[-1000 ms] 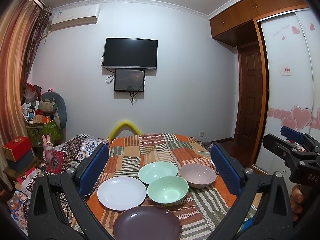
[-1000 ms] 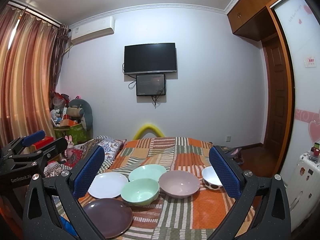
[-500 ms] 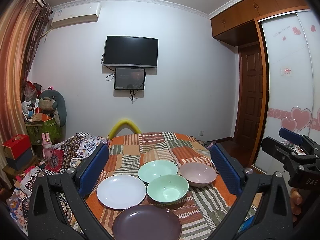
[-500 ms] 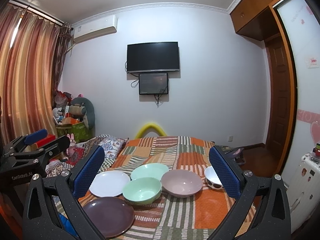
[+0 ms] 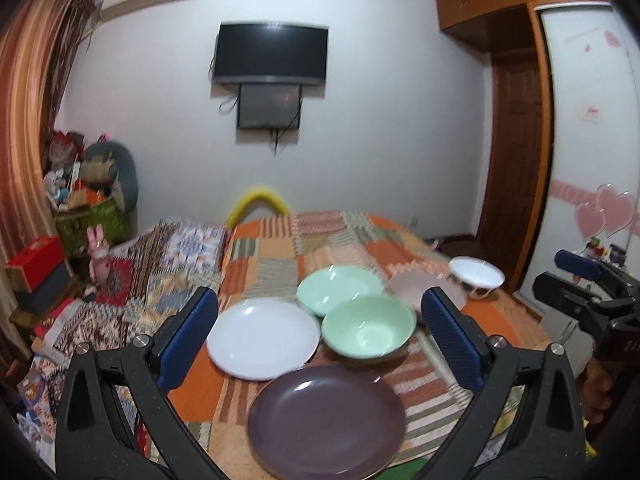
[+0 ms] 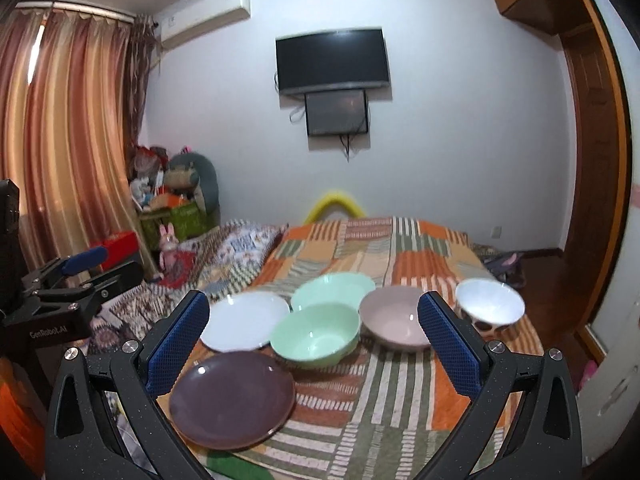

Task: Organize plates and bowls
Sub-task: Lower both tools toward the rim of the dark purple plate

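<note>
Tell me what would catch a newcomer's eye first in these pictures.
Six dishes clustered on the striped patchwork cloth: a dark purple plate nearest, a white plate behind it, two mint green bowls mid-table, a pink bowl and a white bowl to the right. Both grippers hang open, empty; a black TV hangs on the far wall.

The left black claw with blue-padded fingers is hovering with its jaws spread wide, gripping nothing. The right black claw with blue pads is hovering level beside it, likewise gaping and empty. A hand is gripping the right claw's handle.
</note>
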`<state>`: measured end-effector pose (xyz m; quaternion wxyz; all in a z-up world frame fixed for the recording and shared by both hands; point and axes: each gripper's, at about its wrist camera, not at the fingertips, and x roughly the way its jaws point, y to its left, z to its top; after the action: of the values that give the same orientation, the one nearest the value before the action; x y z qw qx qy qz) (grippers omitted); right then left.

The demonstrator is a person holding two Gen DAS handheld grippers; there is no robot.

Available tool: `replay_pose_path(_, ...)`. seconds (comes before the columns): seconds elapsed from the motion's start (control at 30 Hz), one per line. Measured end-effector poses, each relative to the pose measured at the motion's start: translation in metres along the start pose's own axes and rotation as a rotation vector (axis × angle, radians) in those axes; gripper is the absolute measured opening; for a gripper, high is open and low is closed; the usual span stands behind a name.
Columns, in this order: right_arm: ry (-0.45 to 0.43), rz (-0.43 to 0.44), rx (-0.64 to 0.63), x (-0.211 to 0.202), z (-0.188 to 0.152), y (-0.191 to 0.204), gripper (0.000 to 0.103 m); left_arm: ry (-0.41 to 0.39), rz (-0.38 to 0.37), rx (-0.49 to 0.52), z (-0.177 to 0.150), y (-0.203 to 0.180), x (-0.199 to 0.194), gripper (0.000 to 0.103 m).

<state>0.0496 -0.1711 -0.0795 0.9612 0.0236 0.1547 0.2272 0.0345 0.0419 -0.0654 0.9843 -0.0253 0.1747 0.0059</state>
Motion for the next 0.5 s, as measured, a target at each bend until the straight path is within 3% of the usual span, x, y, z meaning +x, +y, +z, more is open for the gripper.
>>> replay_pose_path(0.13,0.123,0.039,0.026,0.030,-0.017,-0.005,0.085,0.109,0.000,-0.044,-0.020,0.021,0.028,0.098)
replay_pose_path(0.2,0.183,0.053,0.035,0.044,-0.026,-0.005,0.077,0.160,0.015,-0.061,-0.029,0.032,0.043,0.085)
replay_pose_path(0.33,0.292,0.088,0.044,0.070,-0.048,-0.004,0.057,0.265,0.010,-0.131,-0.051,0.056,0.074,0.077)
replay_pose_path(0.5,0.409,0.116,0.047,0.096,-0.071,-0.001,0.046,0.371,-0.005,-0.177,-0.081,0.079,0.106,0.053)
